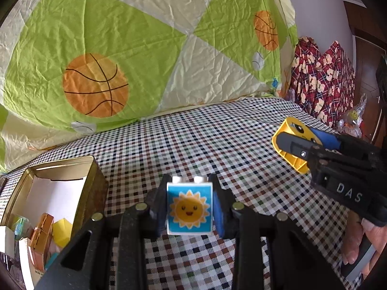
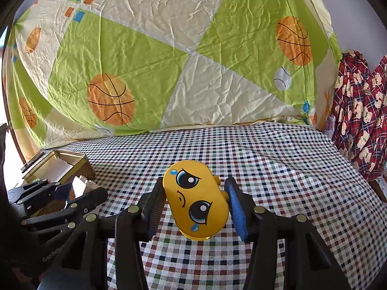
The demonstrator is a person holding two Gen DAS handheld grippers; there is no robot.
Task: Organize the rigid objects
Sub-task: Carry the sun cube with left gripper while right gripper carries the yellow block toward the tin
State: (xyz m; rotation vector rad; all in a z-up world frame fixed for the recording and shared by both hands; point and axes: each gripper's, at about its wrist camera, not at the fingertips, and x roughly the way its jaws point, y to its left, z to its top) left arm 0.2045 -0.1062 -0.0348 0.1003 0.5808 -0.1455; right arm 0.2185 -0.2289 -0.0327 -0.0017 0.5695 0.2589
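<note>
My left gripper is shut on a white toy brick with a blue sun sticker, held above the checked cloth. My right gripper is shut on a yellow oval toy block with a crying face. In the left wrist view the right gripper shows at the right with the yellow block. In the right wrist view the left gripper shows at the left with the white brick. An open gold tin box stands at the left with several small items inside; it also shows in the right wrist view.
A checked cloth covers the surface. A big green and cream quilt with basketball prints rises behind it. A red patterned fabric lies at the far right. A hand holds the right gripper.
</note>
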